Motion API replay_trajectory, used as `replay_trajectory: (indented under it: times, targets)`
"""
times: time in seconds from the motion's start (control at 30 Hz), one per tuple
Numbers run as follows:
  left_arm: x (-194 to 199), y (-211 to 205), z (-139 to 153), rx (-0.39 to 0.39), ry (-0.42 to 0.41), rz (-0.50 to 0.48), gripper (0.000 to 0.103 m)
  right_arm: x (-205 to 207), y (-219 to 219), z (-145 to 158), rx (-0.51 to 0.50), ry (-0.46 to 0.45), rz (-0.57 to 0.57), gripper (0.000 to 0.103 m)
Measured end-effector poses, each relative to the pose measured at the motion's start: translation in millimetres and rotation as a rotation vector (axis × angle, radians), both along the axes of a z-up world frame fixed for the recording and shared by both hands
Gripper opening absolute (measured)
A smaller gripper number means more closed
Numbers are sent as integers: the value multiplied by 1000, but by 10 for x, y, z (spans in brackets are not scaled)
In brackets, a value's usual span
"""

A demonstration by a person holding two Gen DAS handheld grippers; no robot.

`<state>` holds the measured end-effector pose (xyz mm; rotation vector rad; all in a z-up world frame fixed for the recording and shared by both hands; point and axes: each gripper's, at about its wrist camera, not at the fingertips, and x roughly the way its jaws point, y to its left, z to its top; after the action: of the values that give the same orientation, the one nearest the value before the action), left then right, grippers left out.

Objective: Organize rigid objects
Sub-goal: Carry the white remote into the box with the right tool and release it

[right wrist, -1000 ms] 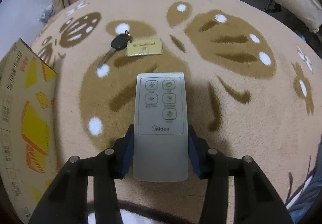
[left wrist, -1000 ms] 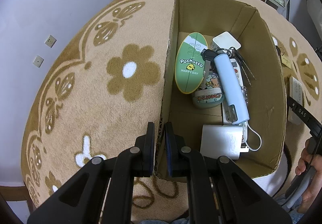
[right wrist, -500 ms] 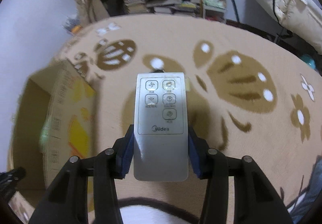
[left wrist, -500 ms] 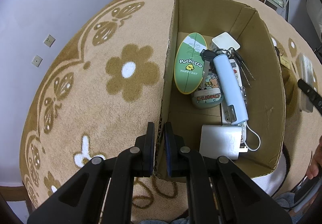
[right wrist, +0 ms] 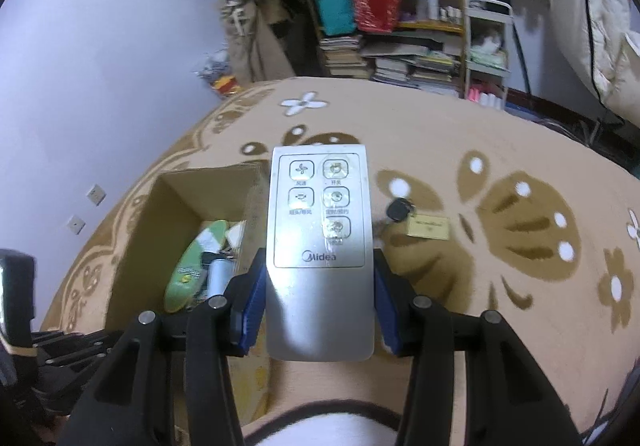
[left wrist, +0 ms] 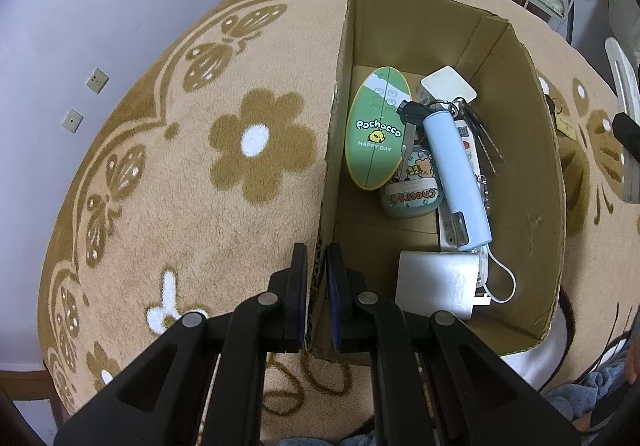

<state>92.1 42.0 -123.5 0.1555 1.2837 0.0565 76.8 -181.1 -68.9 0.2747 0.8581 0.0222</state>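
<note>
The left gripper is clamped tight on the near left wall of the cardboard box, one pad outside and one inside the cardboard, at about six o'clock in its own view. Inside the box, toward twelve o'clock from that grip, lies a green oval case printed "Pochacco", and just to its right a pale blue cylinder rests across a white remote and a bunch of keys. A small round "Cheers" case sits under the cylinder's left side, a white square block lies toward the far end, and a silver box with a white cord sits in the near right corner. The right gripper is closed on the lower sides of a silver Midea remote, blue pads pressed against both edges, the remote held above the flower-patterned rug with its button end pointing toward twelve o'clock. In that view the box is at nine o'clock of the remote. At about three o'clock of the remote a black key with a gold card tag lies on the rug.
</note>
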Motion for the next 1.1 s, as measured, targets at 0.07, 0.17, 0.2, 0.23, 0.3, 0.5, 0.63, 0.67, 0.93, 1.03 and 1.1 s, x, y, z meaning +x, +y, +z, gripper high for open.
replay_trajectory:
  times: [0.07,0.17,0.2,0.23,0.3,0.5,0.63,0.67,0.93,1.03,1.1]
  targets:
    - [2,4,2,-3,1,1,8,-8,75,51,10,-18,26,51]
    - [1,2,5,-3,0,2,8,-36,175,104,44,-45,61,51]
    - [0,-1,4,0,0,1,8,-42,205,117,61,-53,76,51]
    - [-3,-9,4,4,-1,-1,8,-54,259,129,78,-61,100,51]
    - [-8,-17,6,8,-3,-2,8,-55,353,138,83,-68,134,51]
    - [-12,-18,13,3,-2,-2,8,-50,607,60,78,-66,201,51]
    - [-12,-11,15,1,-1,-3,8,-37,709,-28,81,-58,239,51]
    - [-12,-12,14,1,-1,-3,8,-33,732,-53,86,-54,251,51]
    - [-9,-7,11,-2,1,-2,9,-10,905,-186,38,-22,265,51]
    - [-10,6,1,-10,3,1,9,6,950,-241,32,-6,276,51]
    - [-12,8,-1,-10,3,2,9,9,987,-276,9,6,279,51]
